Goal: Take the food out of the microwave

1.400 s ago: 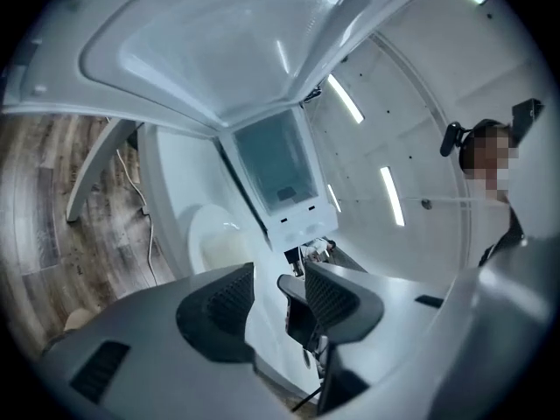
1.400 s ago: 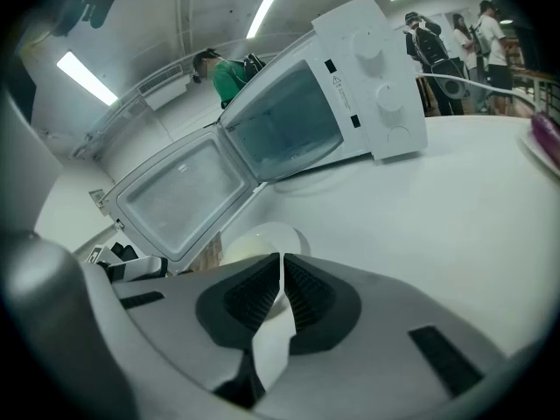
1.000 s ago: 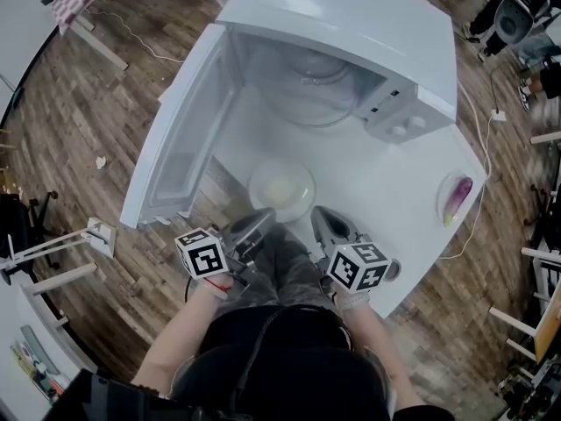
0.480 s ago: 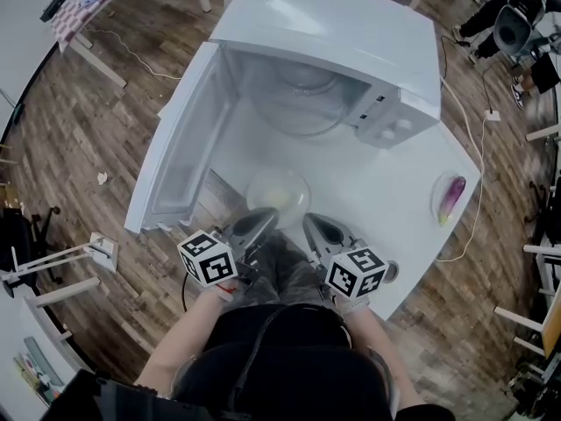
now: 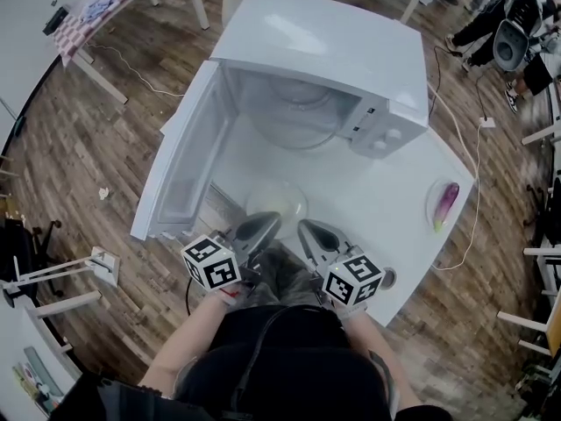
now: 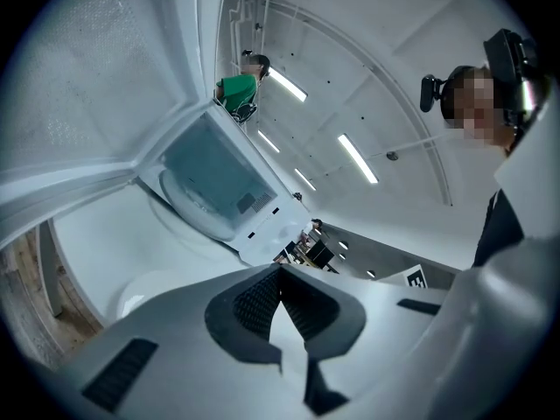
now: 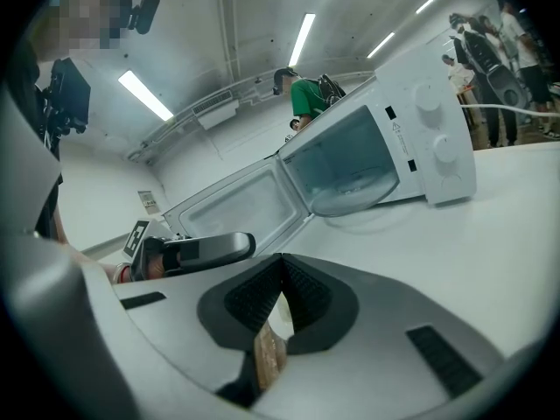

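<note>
Desk (image 5: 394, 235): white, and it carries everything below.
Microwave (image 5: 337, 55): white, at the desk's far side, with its door (image 5: 188, 152) swung wide to the left.
Left gripper (image 5: 272, 220): fingers (image 6: 252, 301) pressed together on nothing.
Right gripper (image 5: 304, 227): fingers (image 7: 254, 300) likewise together and empty, beside the left gripper.
Bowl of food (image 5: 279, 202): out of the microwave, on the desk before the open chamber. It lies just past both sets of fingertips, possibly touching the left ones.
Plate (image 5: 431, 207): near the desk's right edge, holding a purple vegetable (image 5: 445, 203).

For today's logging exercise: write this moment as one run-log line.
microwave: door open | bowl of food: on table before microwave | left tongs: shut, empty | right tongs: shut, empty
</note>
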Demonstrator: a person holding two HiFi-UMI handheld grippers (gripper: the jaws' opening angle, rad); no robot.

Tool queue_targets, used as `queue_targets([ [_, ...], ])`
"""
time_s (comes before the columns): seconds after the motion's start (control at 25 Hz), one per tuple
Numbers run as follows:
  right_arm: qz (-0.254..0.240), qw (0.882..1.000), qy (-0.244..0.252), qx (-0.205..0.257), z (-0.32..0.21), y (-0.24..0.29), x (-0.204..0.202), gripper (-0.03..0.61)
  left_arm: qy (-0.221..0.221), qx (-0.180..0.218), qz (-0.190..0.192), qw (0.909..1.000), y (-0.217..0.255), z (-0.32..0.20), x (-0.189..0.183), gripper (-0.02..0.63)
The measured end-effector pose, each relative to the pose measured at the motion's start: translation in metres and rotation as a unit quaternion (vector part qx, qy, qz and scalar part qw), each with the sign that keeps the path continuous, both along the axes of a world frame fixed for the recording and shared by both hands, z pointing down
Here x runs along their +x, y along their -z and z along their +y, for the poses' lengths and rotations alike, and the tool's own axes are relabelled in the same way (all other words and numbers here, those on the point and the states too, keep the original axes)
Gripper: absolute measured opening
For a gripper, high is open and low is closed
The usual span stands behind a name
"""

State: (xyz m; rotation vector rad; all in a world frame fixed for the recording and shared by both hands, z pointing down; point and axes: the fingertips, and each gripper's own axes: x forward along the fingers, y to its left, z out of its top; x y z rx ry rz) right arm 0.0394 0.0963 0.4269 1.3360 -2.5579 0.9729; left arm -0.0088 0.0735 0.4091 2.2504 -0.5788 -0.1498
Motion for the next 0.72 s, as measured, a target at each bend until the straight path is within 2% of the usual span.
queue_targets([
  [0.48, -0.004, 0.999, 0.004, 0.047, -0.011, 0.027, -0.004, 0.018, -0.004, 0.038, 0.005, 0.9992, 0.024, -0.013, 0.009, 0.01],
  [0.72, -0.006, 0.998, -0.007, 0.07, -0.017, 0.039, -0.001, 0.018, -0.015, 0.081, -0.03, 0.9961, 0.033, -0.018, 0.015, 0.009],
])
